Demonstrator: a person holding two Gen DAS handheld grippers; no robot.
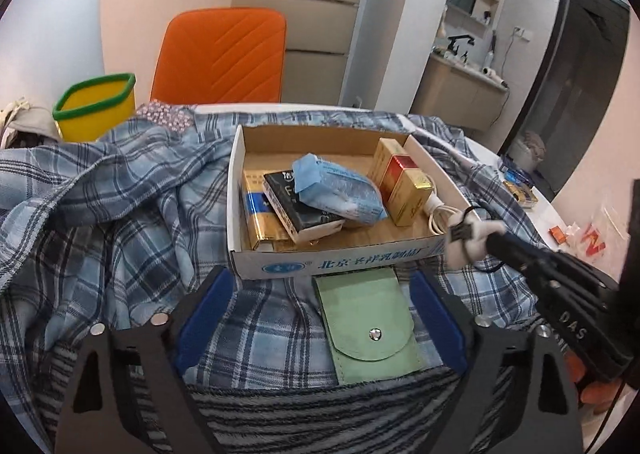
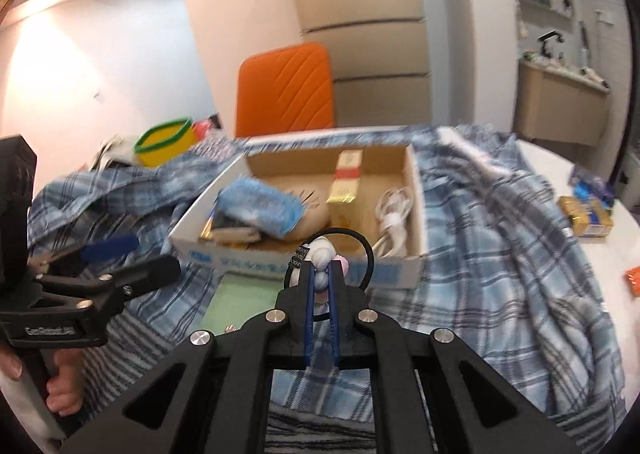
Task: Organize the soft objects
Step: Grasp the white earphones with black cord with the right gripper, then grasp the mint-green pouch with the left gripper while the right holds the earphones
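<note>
two grippers: right gripper (image 2: 323, 274) clenched on a hair tie (image 2: 320, 254); left gripper (image 1: 320, 318) spread wide around a green pouch (image 1: 370, 330).

A home: a beige fridge (image 1: 296, 38), an orange chair (image 1: 222, 54) and a washbasin counter (image 1: 460, 90) behind a cloth-covered table.

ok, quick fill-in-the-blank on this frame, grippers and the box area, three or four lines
1. The right gripper is shut on a ____ with a black elastic loop.
2. The pouch between the left gripper's open jaws is ____ in colour.
3. The cardboard box rests on a ____ cloth.
4. The chair behind the table is ____.

Missing words: hair tie; green; plaid; orange
</note>
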